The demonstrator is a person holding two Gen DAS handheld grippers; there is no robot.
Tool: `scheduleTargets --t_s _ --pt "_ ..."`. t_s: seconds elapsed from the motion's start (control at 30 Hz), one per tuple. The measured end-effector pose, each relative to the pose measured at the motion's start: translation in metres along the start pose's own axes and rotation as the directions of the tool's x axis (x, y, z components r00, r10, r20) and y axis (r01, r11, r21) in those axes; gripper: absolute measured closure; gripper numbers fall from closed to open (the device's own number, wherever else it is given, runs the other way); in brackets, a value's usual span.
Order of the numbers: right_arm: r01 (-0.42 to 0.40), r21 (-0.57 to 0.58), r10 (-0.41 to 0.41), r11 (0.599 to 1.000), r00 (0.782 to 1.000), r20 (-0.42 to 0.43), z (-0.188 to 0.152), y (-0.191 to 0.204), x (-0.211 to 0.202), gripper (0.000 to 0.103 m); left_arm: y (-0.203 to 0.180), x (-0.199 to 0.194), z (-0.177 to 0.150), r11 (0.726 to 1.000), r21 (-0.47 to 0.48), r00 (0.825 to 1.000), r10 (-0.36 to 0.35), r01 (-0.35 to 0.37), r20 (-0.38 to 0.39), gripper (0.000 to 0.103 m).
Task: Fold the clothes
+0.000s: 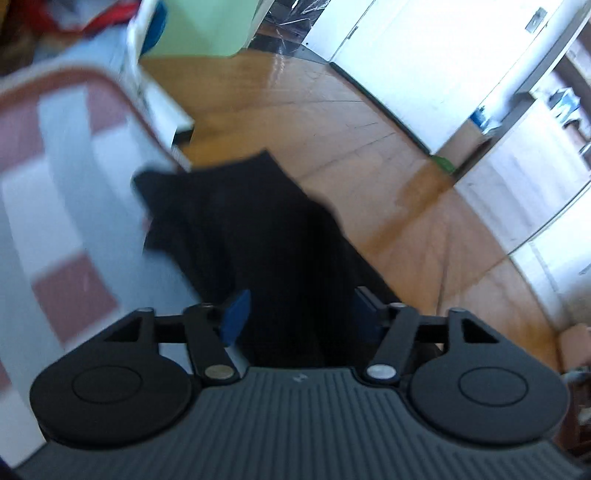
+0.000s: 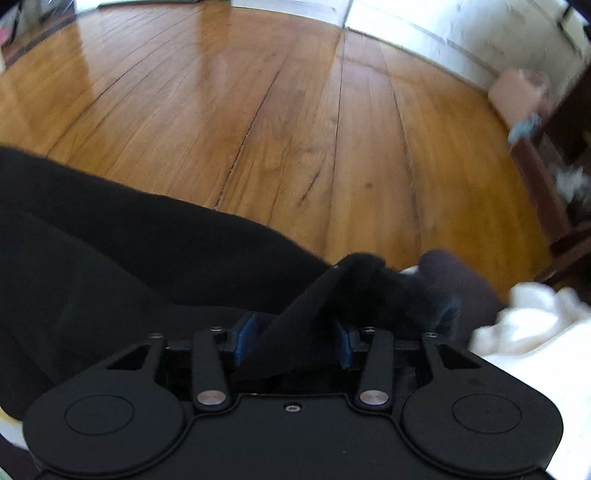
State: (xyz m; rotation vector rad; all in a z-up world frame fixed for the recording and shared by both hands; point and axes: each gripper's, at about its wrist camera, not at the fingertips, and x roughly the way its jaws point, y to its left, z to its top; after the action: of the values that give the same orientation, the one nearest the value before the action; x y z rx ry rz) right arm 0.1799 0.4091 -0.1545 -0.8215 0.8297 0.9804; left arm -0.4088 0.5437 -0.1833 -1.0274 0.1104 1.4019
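A black garment hangs over the edge of a surface covered in red and white checks, seen blurred in the left wrist view. My left gripper is open, its blue pads standing well apart with black cloth lying in the gap and ahead of it. In the right wrist view the same black garment spreads out at the left. A folded strip of it runs slantwise between the blue pads of my right gripper, which is open and not pressing on it.
Wooden floor fills the space beyond the garment. A white cloth lies at the right, with a dark purplish cloth beside it. A pale green box and white doors stand farther off. A cardboard box sits by the wall.
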Motion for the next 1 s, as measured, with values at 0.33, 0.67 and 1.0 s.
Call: scheduleTargets --t_s 0.33,0.67,1.0 --pt "-0.128 0.336 0.012 0.933 0.944 0.329 -0.039 -0.010 -0.059 0.048 0.013 -0.001 -0.011 0.999 -0.033 0.998 -0.019 0.017 -0.054 0.037" --pt "0.018 -0.438 0.153 0.899 0.923 0.352 -0.064 0.044 -0.069 0.038 -0.022 -0.002 -0.011 0.987 0.132 0.993 -0.084 0.095 -0.082 0.036" --pt "-0.082 -0.798 0.287 0.597 0.951 0.117 -0.020 0.093 -0.032 0.035 -0.095 0.050 -0.008 0.936 0.352 0.937 0.117 0.006 -0.328 0.036"
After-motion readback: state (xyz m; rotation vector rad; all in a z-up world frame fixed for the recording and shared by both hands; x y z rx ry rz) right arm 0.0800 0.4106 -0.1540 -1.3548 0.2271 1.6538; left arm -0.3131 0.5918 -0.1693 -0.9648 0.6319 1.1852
